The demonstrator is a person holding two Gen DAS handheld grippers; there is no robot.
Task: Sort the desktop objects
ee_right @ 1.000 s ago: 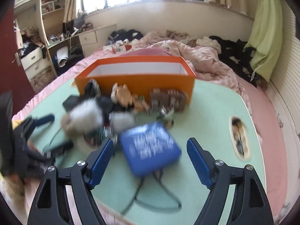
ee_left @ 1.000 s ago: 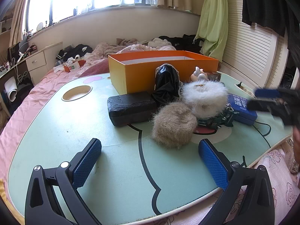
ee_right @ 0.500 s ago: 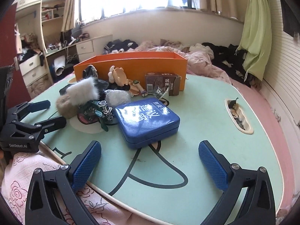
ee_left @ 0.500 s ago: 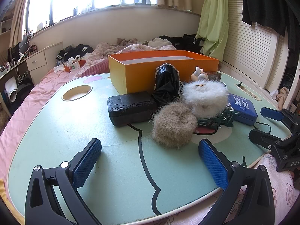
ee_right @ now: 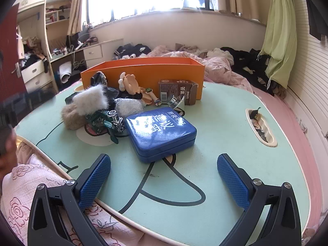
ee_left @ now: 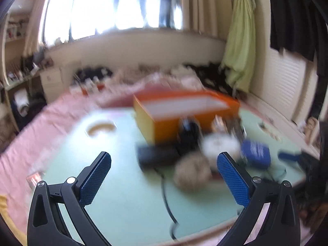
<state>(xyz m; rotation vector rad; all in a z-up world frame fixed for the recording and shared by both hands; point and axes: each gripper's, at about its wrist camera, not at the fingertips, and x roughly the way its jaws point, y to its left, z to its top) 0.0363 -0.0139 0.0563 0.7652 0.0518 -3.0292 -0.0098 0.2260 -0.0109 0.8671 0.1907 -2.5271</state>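
Observation:
An orange box [ee_right: 143, 71] stands open-topped at the back of the pale green table [ee_right: 225, 123]. In front of it lies a heap: a blue case [ee_right: 161, 132], a brown carton [ee_right: 177, 90], a white fur puff [ee_right: 90, 99], a tan fur puff [ee_right: 70, 115], a green toy car [ee_right: 104, 121] and a small figurine [ee_right: 129, 83]. My right gripper [ee_right: 164, 176] is open just short of the blue case, with nothing between its fingers. In the blurred left wrist view my left gripper [ee_left: 164, 176] is open above the table, with the orange box [ee_left: 184, 112], a black case [ee_left: 157, 155] and the tan puff [ee_left: 192, 174] ahead.
An oval tray recess [ee_right: 260, 127] holding small scraps is set into the table at the right. A round cup recess [ee_left: 100, 126] lies at the far left. Pink bedding [ee_right: 37, 184] surrounds the table, and a cluttered bed and drawers stand behind.
The left wrist view has lifted and gone blurred, the heap now lower and farther. The right gripper's fingers spread wider and it sank to the blue case, then held still.

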